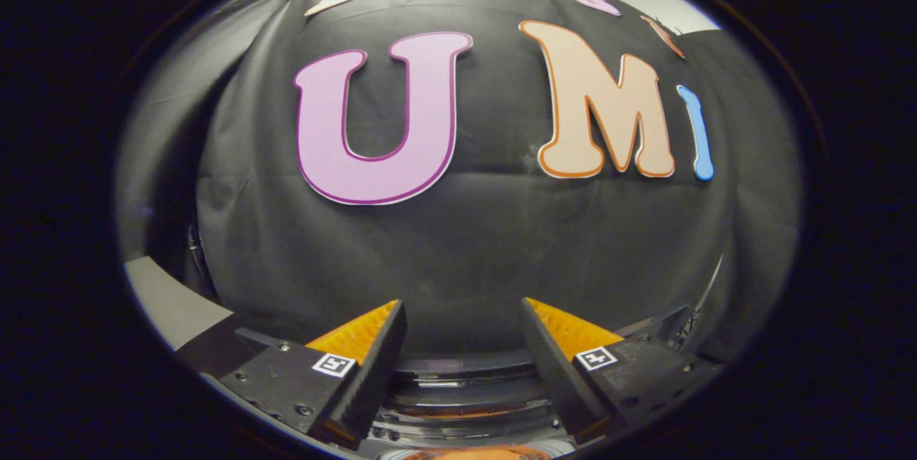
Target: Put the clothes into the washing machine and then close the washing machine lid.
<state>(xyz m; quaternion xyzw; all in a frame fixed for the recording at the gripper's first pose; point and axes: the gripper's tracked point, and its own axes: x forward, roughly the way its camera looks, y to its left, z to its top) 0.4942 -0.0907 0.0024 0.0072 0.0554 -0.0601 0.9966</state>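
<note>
My gripper (463,334) held level, pointing straight ahead toward twelve o'clock, its two fingers (372,374) spread wide apart — nothing gripped between them

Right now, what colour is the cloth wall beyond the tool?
Black, seen in the gripper view: the cloth wall beyond the open tool.

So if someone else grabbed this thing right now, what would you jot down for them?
Tongs: open, nothing between the fingers, pointed at the booth's black cloth wall.
Washing machine: just below and between the fingers; a dark, glossy curved top shows. Whether the lid is open or shut cannot be told.
Clothes: something orange sits low between the fingers, possibly a garment; unclear.
Done: cannot be judged.
Left: check that the clothes are inside, then close the lid.
</note>
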